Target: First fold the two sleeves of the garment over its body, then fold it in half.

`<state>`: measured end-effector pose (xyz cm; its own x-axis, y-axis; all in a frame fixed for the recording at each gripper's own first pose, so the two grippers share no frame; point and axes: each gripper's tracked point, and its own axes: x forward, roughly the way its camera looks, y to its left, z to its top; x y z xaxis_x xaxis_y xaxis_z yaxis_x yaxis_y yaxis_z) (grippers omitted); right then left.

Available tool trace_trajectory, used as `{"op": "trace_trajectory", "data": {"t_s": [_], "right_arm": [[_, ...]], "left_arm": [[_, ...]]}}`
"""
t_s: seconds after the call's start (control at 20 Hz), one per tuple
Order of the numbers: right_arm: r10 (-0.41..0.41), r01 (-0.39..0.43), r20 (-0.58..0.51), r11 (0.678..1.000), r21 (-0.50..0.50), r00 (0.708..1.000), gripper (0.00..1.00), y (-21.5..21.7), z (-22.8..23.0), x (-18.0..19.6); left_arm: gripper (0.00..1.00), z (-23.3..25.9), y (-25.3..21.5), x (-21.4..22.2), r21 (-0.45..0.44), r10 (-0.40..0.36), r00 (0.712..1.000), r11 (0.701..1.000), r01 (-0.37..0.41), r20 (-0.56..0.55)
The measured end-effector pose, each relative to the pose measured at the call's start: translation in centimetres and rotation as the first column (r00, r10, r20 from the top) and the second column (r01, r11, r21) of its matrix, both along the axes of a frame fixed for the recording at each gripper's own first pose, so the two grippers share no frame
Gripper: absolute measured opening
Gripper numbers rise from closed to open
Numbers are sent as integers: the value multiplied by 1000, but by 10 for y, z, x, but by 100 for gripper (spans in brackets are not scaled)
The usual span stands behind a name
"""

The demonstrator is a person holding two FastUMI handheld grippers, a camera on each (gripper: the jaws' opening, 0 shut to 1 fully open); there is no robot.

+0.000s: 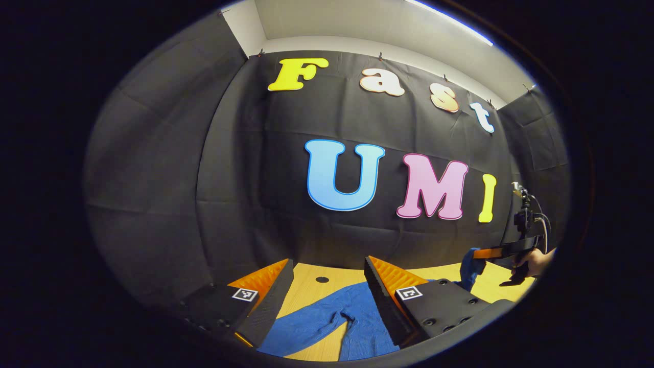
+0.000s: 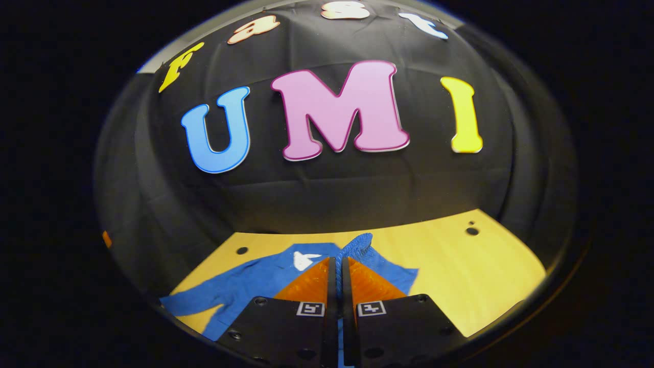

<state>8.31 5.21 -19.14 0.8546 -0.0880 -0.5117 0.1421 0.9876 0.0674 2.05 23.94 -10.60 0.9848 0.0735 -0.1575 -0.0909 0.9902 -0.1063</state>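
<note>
The right gripper (image 2: 337,266), pinched on one sleeve (image 2: 357,245) of the blue garment (image 2: 240,286), lifts it; the left gripper (image 1: 327,286) gapes empty, both folds undone.

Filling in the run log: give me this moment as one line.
stage: first sleeve fold | right gripper: shut on sleeve, lifted | left gripper: open over blue garment | table: wooden

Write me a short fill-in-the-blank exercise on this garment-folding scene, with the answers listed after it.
1. The garment lying on the wooden table is ____ in colour.
2. The right gripper is shut on a ____ of the garment.
3. The left gripper has its fingers ____, above the spread cloth.

Missing words: blue; sleeve; open
</note>
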Motion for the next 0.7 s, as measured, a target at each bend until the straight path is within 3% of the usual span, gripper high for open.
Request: {"op": "trace_trajectory", "data": {"t_s": [0.15, 0.3, 0.65, 0.7], "right_arm": [[-64, 77, 104, 988, -131, 993, 8, -45, 52, -12], [-16, 39, 146, 987, -154, 989, 8, -36, 67, -16], [142, -145, 51, 986, 79, 989, 8, 72, 6, -2], [168, -167, -17, 984, 56, 986, 8, 89, -20, -1]], "left_arm": [[81, -4, -17, 19, -23, -51, 999, 998, 51, 12], [81, -9, -33, 31, -36, -99, 995, 994, 98, 0], [80, -9, -28, 20, -17, -83, 996, 996, 83, -22], [81, -9, -24, 15, -2, -75, 997, 997, 75, -27]]}}
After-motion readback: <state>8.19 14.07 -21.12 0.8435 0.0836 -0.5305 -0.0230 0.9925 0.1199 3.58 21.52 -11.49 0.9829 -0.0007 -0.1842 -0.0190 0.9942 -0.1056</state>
